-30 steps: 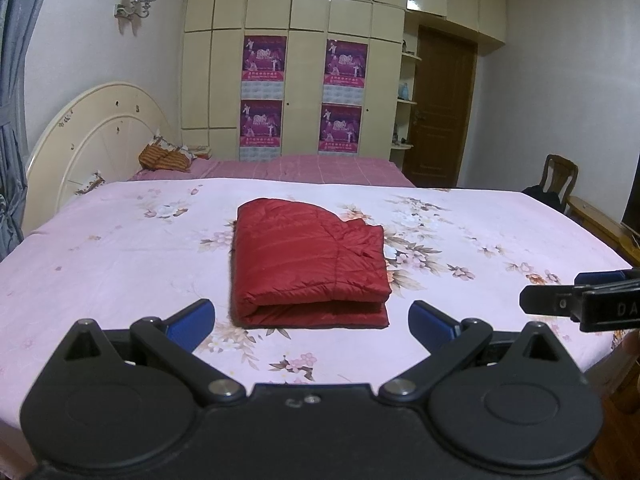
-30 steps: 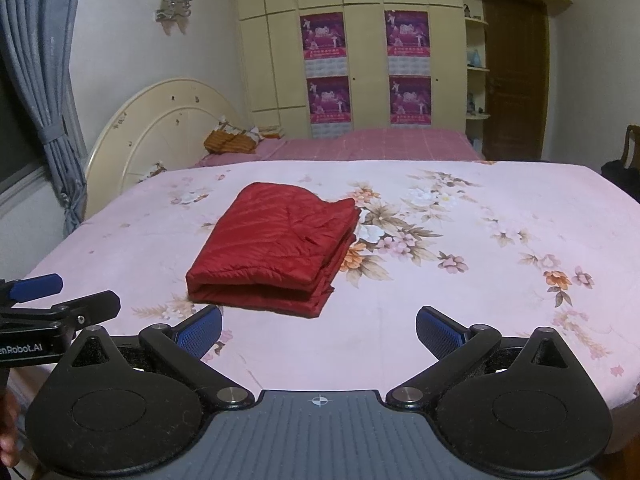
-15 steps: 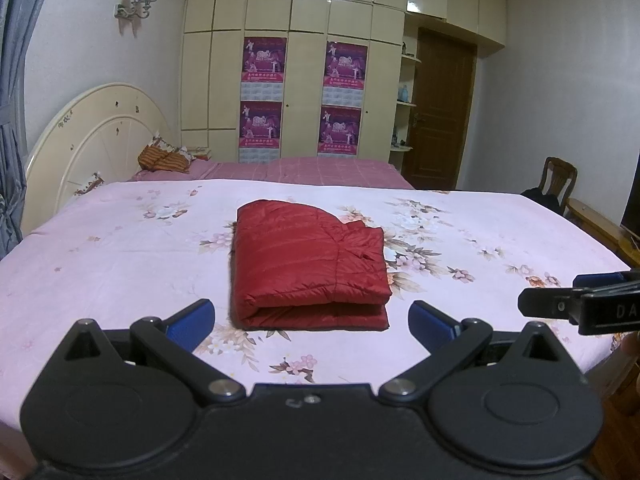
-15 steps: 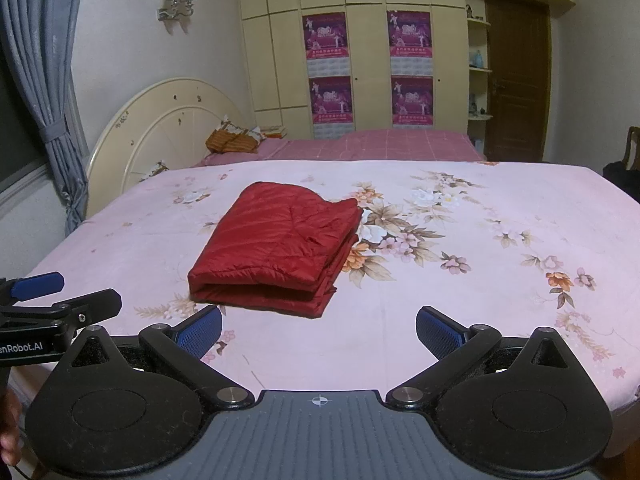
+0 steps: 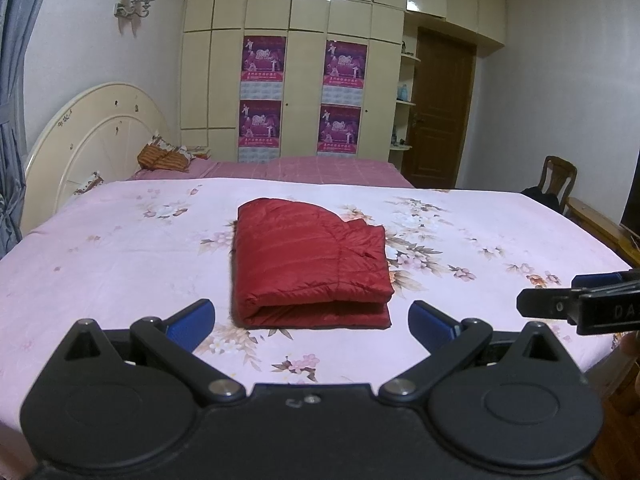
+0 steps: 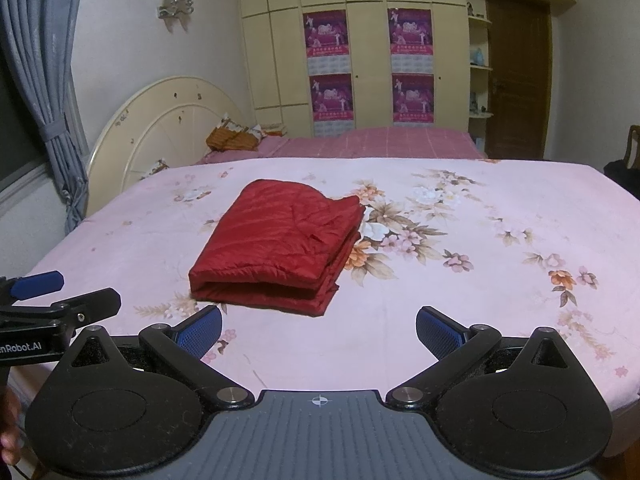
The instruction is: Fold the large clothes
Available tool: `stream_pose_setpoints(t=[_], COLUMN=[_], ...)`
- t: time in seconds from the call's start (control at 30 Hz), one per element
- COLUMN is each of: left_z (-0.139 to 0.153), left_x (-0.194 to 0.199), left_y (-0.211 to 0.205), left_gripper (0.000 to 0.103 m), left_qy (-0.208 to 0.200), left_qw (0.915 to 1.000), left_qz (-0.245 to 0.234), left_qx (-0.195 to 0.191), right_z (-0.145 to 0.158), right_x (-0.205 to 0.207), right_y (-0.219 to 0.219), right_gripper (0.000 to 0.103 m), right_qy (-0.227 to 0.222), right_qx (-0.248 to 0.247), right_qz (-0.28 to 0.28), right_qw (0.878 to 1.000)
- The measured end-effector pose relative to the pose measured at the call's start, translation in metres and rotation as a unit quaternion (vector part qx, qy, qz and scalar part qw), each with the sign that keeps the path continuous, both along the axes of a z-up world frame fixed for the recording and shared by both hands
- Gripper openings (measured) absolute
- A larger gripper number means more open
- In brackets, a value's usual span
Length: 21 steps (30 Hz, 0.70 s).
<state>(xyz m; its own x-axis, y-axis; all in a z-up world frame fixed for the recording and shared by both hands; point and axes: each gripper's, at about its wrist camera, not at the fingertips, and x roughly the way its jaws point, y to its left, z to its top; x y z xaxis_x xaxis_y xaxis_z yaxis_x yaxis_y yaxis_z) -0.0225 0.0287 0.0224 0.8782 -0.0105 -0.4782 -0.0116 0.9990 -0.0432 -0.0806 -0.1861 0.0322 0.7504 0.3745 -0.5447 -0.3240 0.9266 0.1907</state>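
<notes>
While the red quilted jacket point(image 5: 308, 264) lies folded into a compact, thick rectangle on the floral pink bedspread point(image 5: 120, 248), its doubled near edge faces the two tools and its long axis runs away from them, toward the far side of the bed. Judging by the stacked layers at that near edge, the folding looks finished or very nearly so (a last squaring-up may be all that is left).

From the left gripper point(image 5: 311, 316) the bundle sits dead ahead, centred between the spread blue fingers point(image 5: 191, 319) and just beyond their tips, not touching them. From the right gripper point(image 6: 319, 330) it lies ahead and off to the left, skewed, with its open right-hand corner nearest. So the left tool is the one squarely lined up with it and seems the nearer; the right would have to swing inward to reach the same edge.

Both pairs of fingers stand wide apart and hold nothing. Each tool shows at the edge of the other's view, level with it and well apart, on either side of the garment.

Further out stand a rounded cream headboard point(image 5: 92, 140), a wardrobe wall with purple posters point(image 5: 262, 60), a brown door point(image 5: 440, 108) and a wooden chair point(image 5: 558, 174).
</notes>
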Motion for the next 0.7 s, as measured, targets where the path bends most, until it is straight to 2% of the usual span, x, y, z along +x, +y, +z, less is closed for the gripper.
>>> stream_pose_setpoints(t=[0.7], left_z=[-0.0023], left_x=[0.0019], left_y=[-0.0018], left_gripper=[0.103], left_qy=[-0.004], left_qw=[0.9999], left_qz=[0.002], left_qx=[0.009], right_z=[-0.0012], right_x=[0.0004], right_y=[-0.0043], right_gripper=[0.102], right_qy=[-0.003], right_qx=[-0.001], right_qz=[0.000], right_qw=[1.000])
